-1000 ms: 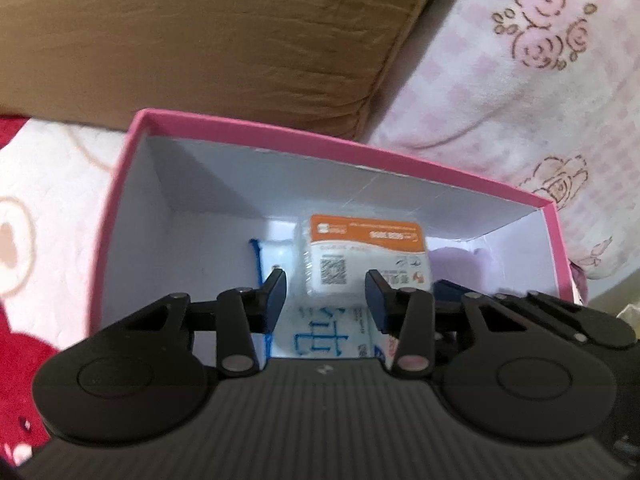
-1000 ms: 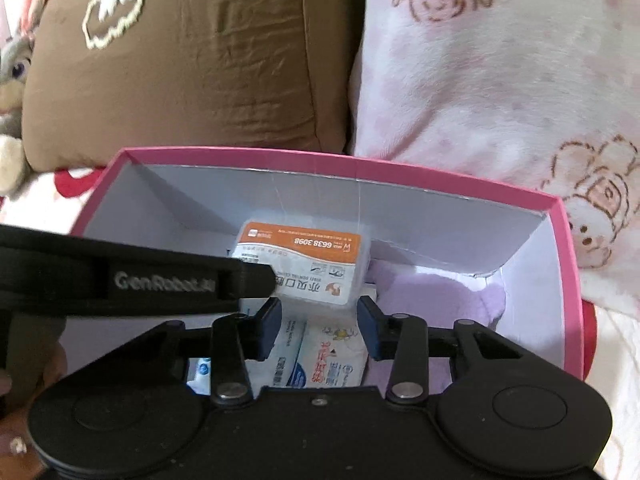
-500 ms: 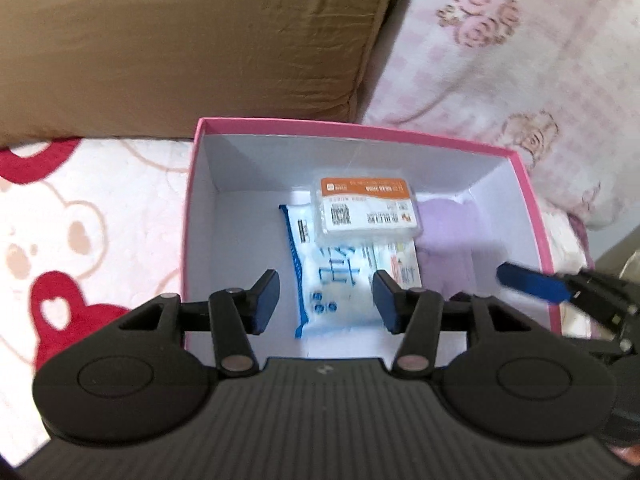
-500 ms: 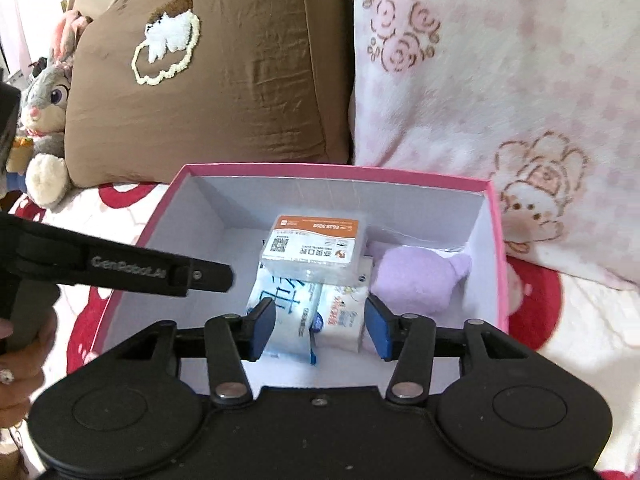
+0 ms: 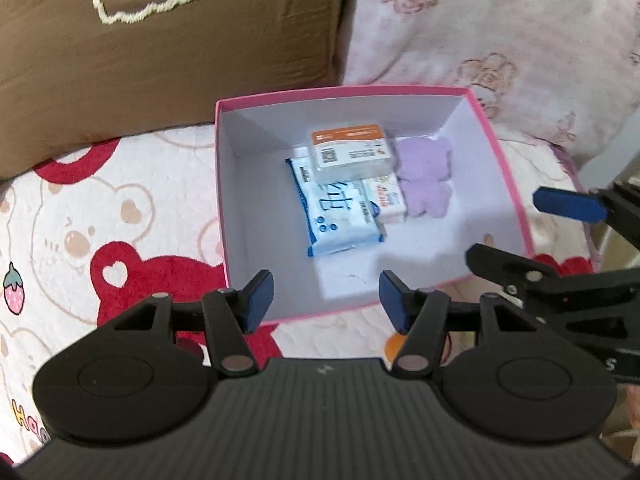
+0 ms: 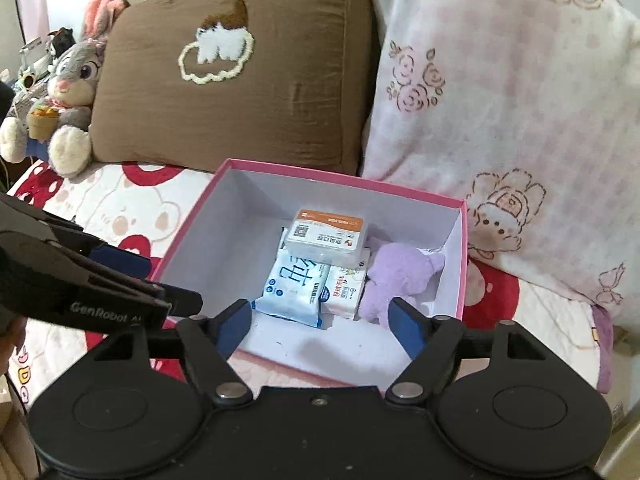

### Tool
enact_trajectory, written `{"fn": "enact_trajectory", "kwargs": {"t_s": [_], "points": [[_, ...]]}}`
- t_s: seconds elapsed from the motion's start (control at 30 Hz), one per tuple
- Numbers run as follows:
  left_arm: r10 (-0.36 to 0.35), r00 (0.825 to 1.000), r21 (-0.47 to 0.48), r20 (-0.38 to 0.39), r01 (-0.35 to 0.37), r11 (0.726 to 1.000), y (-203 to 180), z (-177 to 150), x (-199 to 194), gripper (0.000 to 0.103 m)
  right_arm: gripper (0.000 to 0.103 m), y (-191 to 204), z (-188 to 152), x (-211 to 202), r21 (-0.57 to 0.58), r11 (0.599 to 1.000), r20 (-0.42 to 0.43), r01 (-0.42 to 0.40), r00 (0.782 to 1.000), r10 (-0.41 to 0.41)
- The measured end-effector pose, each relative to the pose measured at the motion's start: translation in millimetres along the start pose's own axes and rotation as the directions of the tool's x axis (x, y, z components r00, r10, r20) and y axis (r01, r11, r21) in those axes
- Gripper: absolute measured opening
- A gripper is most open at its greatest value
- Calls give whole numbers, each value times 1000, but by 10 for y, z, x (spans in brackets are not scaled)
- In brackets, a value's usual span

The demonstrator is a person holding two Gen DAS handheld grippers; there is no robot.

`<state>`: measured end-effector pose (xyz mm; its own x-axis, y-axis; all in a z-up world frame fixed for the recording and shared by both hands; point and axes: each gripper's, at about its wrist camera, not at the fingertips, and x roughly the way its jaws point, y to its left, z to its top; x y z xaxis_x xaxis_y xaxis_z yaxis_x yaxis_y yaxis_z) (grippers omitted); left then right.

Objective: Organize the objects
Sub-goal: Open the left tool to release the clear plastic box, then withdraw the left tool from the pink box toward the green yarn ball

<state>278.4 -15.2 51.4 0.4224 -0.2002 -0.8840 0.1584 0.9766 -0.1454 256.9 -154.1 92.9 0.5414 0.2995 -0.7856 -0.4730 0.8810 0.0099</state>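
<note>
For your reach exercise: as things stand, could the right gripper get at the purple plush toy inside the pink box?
Probably yes. The right gripper is open and empty above the pink box, which has no lid, and the purple plush toy lies uncovered beside the packets.

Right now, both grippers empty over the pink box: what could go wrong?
1. The clear case sits stacked across the tissue packs; it may slide off if the box is nudged.
2. The left gripper and right gripper hang close together, jaws just opened: collision risk.
</note>
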Motion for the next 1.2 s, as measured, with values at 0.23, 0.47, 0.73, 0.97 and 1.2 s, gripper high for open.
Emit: {"fn": "enact_trajectory", "kwargs": {"t_s": [0.23, 0.47, 0.73, 0.97, 1.2], "points": [[-6, 1000, 39, 15, 6, 999, -33, -82, -282, 65, 90, 97, -80, -268, -31, 999, -4, 15, 1000, -15], [15, 999, 104, 51, -20, 994, -56, -227, -508, 96, 92, 117, -237, -487, -23, 1000, 9, 9, 1000, -9], [14, 998, 118, 69, -22, 993, -58, -418, -657, 102, 92, 153, -417, -671, -39, 999, 31, -7, 999, 9], [18, 998, 149, 66, -28, 988, -95, -634, -709, 102, 92, 145, -646, -834, -41, 999, 45, -23, 999, 25], [-18, 999, 153, 51, 10, 988, -94, -814, -827, 102, 92, 110, -827, -1017, -43, 997, 92, -65, 993, 68]]}}
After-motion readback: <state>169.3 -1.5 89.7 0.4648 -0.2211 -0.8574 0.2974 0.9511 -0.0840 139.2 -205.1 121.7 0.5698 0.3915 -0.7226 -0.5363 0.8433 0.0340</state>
